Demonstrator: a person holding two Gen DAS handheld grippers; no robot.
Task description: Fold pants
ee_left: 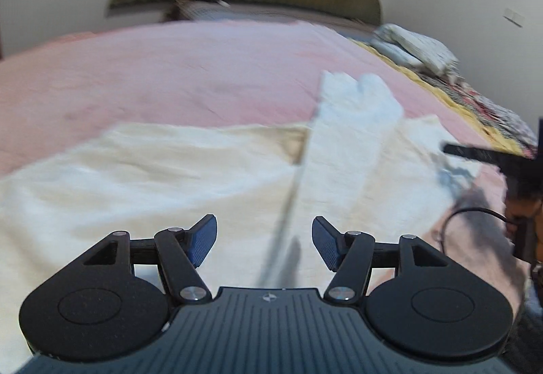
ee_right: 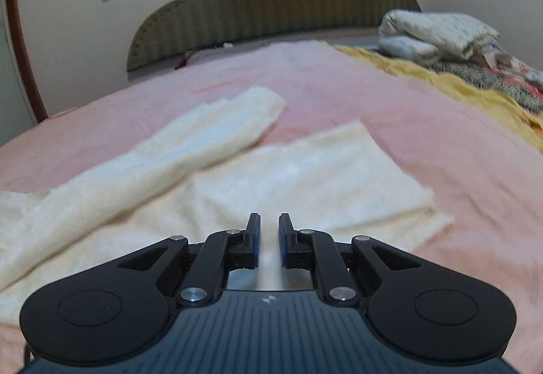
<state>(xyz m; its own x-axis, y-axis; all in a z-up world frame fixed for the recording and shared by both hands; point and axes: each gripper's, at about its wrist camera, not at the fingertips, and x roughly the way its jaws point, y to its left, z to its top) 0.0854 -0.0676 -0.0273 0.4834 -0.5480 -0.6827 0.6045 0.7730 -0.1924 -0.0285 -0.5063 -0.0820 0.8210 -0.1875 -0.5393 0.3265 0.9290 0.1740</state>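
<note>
Cream pants (ee_right: 237, 177) lie spread across a pink bedspread (ee_right: 424, 123), directly beneath and ahead of both grippers. Seen from the left wrist camera, the left gripper (ee_left: 264, 240) hovers over the fabric (ee_left: 135, 177) with its blue-padded fingers (ee_left: 203, 240) spread wide apart and nothing between them; one pant leg runs forward and slightly right from the gap, its end resting on the pink cover. Far to the right of that claw, part of the other black tool (ee_left: 488, 153) appears over the edge of the garment, with a thin black cable (ee_left: 475, 211) curling beside it. Seen from the right wrist camera, the right gripper (ee_right: 269, 240) sits low over the cloth, its fingers (ee_right: 254, 238) drawn close with a narrow gap left between them; whether any fabric is pinched there cannot be told. One leg stretches ahead and left of this claw, the other ahead and right. Beyond both, a scalloped olive headboard (ee_right: 271, 1) stands against the wall, and a pile of folded bedding (ee_right: 437, 35) sits ahead to the far right, beside a yellow blanket (ee_right: 441, 79).
</note>
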